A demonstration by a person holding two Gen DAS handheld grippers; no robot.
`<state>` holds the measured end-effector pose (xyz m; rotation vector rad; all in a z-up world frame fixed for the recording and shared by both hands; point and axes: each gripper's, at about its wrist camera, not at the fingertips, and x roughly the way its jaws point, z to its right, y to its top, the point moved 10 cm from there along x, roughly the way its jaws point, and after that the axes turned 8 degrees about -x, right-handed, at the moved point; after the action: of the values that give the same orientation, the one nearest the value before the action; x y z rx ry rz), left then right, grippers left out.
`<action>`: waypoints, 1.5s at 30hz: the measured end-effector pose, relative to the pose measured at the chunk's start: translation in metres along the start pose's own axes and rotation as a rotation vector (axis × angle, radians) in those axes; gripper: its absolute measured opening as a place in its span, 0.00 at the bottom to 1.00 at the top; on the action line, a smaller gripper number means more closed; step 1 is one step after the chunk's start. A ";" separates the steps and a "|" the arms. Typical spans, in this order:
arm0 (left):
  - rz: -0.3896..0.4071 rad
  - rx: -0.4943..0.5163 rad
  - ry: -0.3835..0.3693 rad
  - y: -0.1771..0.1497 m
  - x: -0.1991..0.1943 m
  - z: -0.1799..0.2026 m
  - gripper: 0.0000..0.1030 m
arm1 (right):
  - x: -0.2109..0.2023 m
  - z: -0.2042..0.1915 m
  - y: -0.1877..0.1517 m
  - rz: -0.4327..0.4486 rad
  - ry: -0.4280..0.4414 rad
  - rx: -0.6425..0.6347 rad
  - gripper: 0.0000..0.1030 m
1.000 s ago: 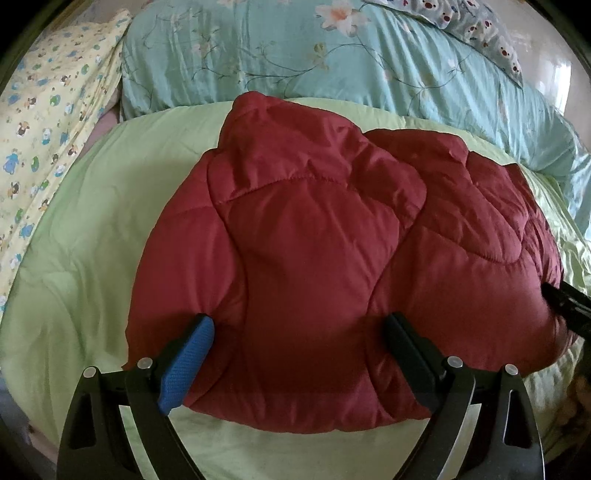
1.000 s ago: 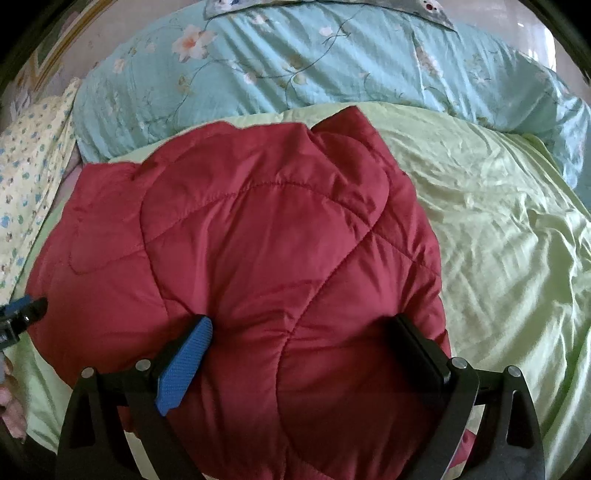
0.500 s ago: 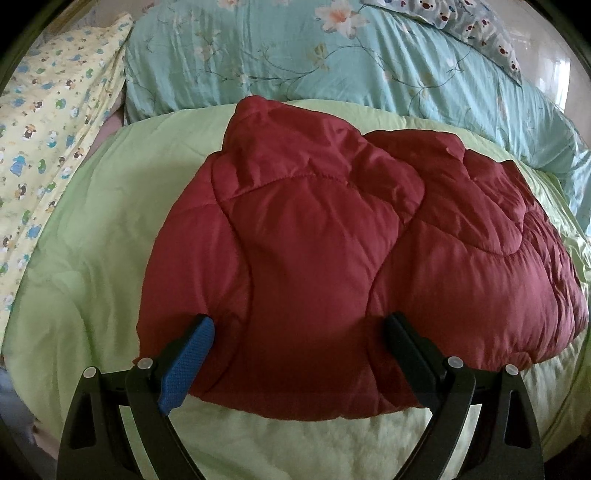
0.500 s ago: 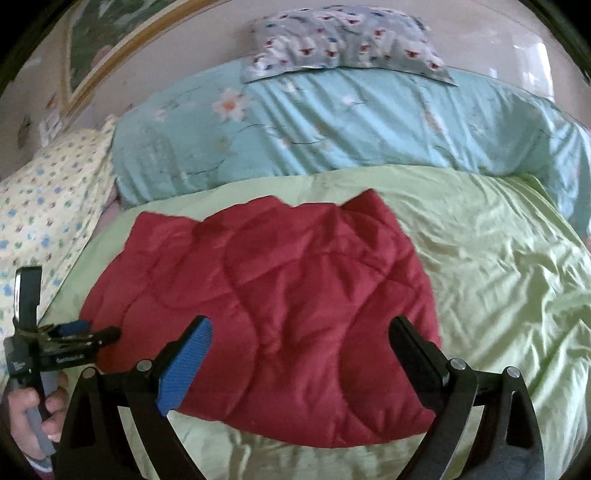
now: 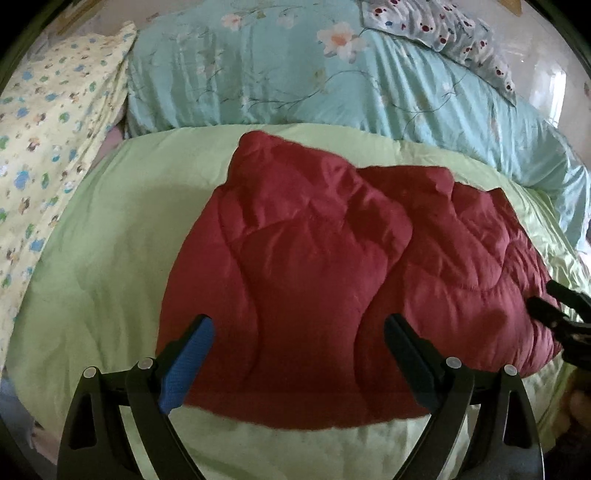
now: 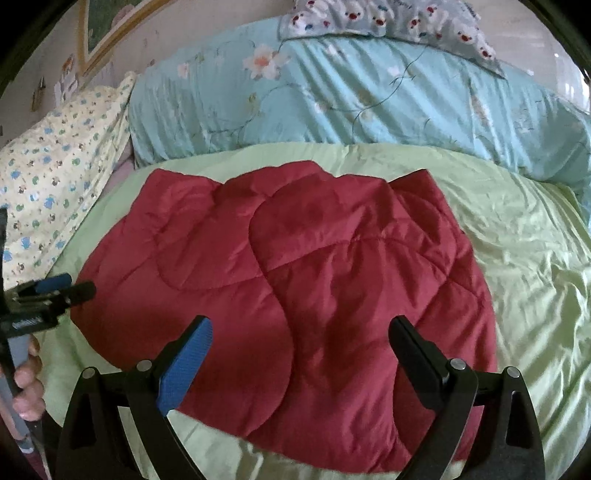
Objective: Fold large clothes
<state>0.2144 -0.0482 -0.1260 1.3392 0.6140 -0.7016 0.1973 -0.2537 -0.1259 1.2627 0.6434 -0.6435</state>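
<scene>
Both sets of jaws spread wide, holding nothing, red jacket (image 5: 332, 266) bundled just ahead on the bed (image 5: 110, 240). I'd pinch its near hem and fold slowly, that puffy stuff springs back.

**Hidden and cut off around the red quilted garment**

The red quilted garment (image 5: 314, 266) is folded over itself, so its under layers are hidden. Right of it, the right gripper (image 5: 565, 314) runs off the picture's edge. Left of it, a hand (image 6: 27, 384) is cropped. Beyond it, the patterned pillow (image 6: 388, 18) is cut off.
</scene>
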 end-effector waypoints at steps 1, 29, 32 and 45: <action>0.002 0.008 0.002 0.004 0.001 0.001 0.91 | 0.005 0.002 0.002 -0.013 0.006 -0.003 0.93; -0.036 0.068 0.160 0.014 0.091 0.012 1.00 | 0.103 0.061 0.025 -0.174 0.060 0.059 0.97; -0.037 0.068 0.155 0.015 0.093 0.010 1.00 | 0.098 0.061 0.028 -0.159 0.053 0.068 0.96; -0.029 0.064 0.151 0.014 0.095 0.009 1.00 | 0.063 0.020 0.030 -0.118 0.031 -0.051 0.95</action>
<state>0.2868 -0.0656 -0.1871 1.4541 0.7384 -0.6524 0.2630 -0.2733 -0.1494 1.1961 0.7596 -0.7015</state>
